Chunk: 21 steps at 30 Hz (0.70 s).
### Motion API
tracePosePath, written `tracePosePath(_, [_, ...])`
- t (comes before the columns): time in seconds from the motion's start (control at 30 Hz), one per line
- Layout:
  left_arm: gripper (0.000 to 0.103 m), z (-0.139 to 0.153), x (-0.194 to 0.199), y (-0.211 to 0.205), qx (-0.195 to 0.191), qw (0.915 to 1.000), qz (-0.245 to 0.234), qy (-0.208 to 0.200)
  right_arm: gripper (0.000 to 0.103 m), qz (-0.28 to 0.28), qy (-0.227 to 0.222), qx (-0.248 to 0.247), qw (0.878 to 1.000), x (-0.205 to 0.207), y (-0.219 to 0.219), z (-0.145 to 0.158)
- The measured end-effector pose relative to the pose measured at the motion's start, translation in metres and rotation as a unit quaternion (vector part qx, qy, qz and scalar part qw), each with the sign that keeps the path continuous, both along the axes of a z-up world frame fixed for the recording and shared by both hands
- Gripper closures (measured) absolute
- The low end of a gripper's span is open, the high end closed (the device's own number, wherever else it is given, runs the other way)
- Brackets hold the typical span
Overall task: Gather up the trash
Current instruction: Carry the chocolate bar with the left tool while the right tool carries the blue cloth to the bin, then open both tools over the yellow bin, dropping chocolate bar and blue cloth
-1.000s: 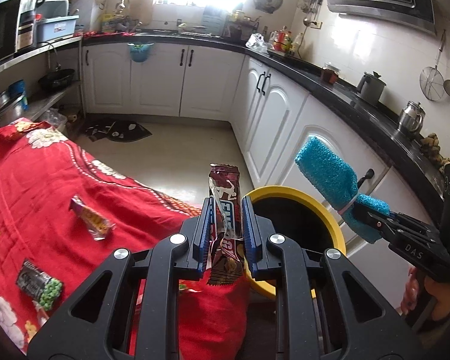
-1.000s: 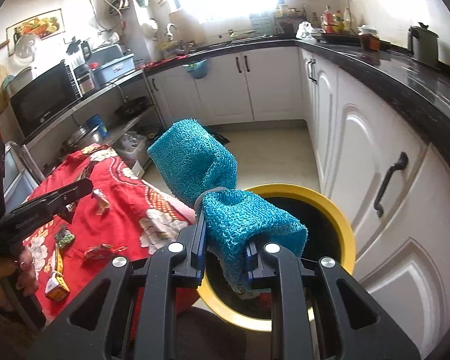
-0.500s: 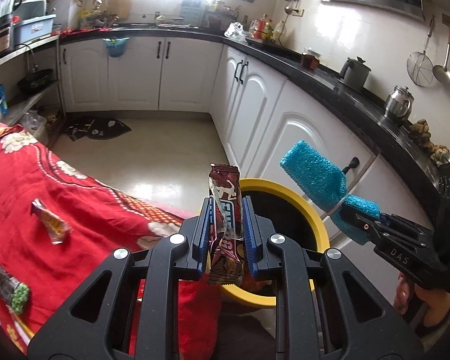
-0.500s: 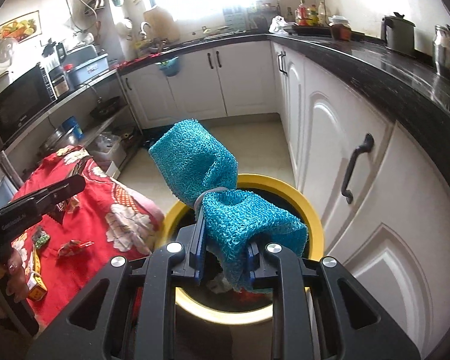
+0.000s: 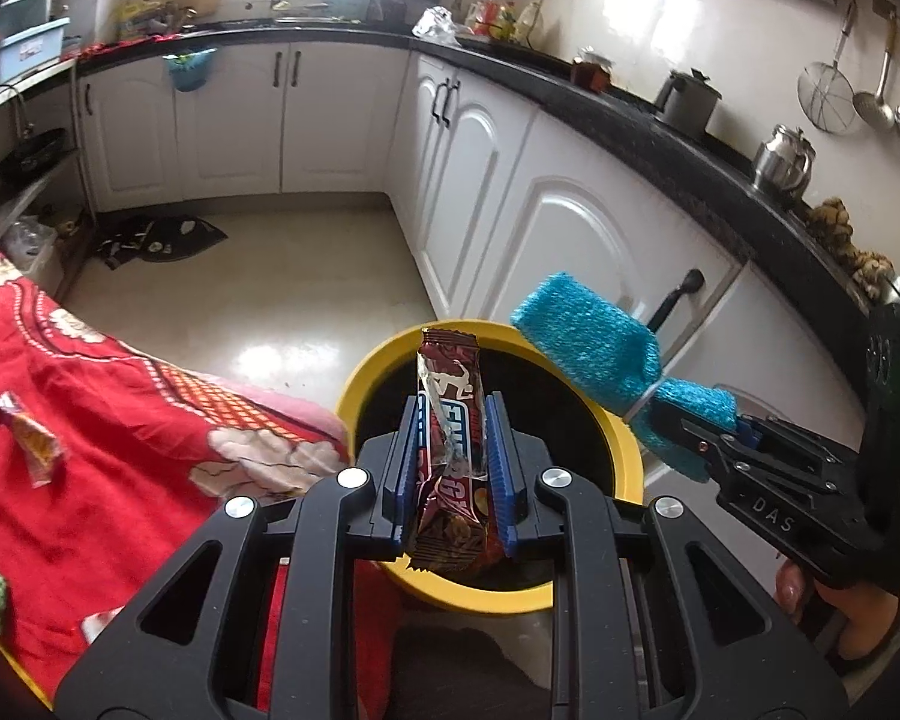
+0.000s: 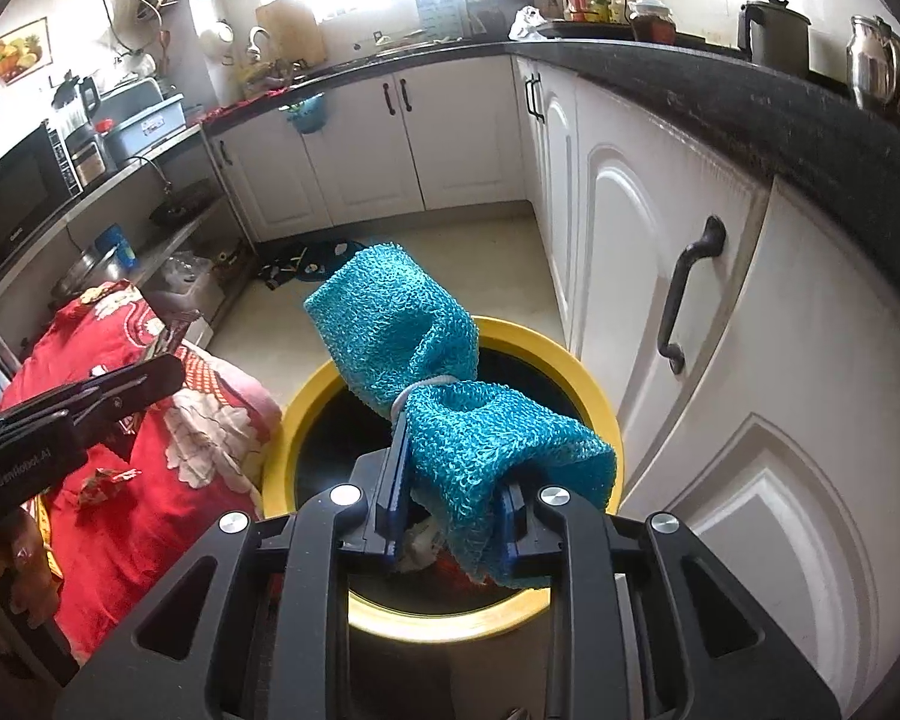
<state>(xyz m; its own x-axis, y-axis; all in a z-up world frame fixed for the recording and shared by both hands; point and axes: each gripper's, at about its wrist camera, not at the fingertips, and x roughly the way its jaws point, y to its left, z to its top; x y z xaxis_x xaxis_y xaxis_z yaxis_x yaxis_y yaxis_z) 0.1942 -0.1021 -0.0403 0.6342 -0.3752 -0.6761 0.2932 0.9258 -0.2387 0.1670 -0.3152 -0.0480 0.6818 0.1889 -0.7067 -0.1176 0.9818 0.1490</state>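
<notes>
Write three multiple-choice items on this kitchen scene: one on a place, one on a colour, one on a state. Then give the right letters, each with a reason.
1. Where is the brown snack-bar wrapper in the left gripper?
A. Above the bin's mouth
B. Flat on the red cloth
C. On the black counter

2. What colour is the rim of the round bin?
A. Green
B. Yellow
C. White

3. How does the teal scrubbing cloth tied at its middle stand to the right gripper?
A. Lies on the floor
B. Hangs from a cabinet handle
C. Sits between the gripper's fingers

Answers: 1 A, the wrapper stands upright in the shut jaws over the dark opening. 2 B, a yellow ring surrounds the black inside. 3 C, blue pads flank the cloth while the jaws are opening.
</notes>
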Motion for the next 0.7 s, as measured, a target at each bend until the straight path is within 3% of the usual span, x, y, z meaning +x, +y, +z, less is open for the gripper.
tracePosePath(0.27, [0.088, -0.015, 0.007, -0.015, 0.005, 0.9997, -0.018, 0.018, 0.078, -0.006, 0.017, 0.003, 1.000, 0.007, -0.004, -0.014])
tracePosePath(0.37, [0.088, -0.019, 0.010, -0.016, 0.004, 0.9996, -0.018, 0.022, 0.072, -0.010, 0.019, 0.006, 1.000, 0.011, -0.005, -0.016])
tracePosePath(0.4, [0.084, -0.020, 0.011, -0.016, 0.005, 0.9996, -0.017, 0.024, 0.065, -0.011, 0.019, 0.006, 1.000, 0.010, -0.005, -0.017])
tracePosePath(0.43, [0.074, -0.021, 0.012, -0.016, 0.004, 0.9995, -0.015, 0.026, 0.057, -0.014, 0.018, 0.007, 1.000, 0.009, -0.005, -0.017])
tracePosePath(0.5, [0.057, -0.023, 0.012, -0.015, 0.004, 0.9996, -0.008, 0.028, 0.053, -0.019, 0.015, 0.007, 1.000, 0.009, -0.008, -0.018])
tracePosePath(0.57, [0.052, -0.025, 0.013, -0.013, 0.003, 0.9995, -0.004, 0.031, 0.051, -0.021, 0.015, 0.008, 1.000, 0.009, -0.009, -0.019])
tracePosePath(0.7, [0.033, -0.025, 0.015, -0.010, 0.006, 0.9994, 0.004, 0.032, 0.043, -0.031, 0.013, 0.013, 0.999, 0.009, -0.012, -0.017])
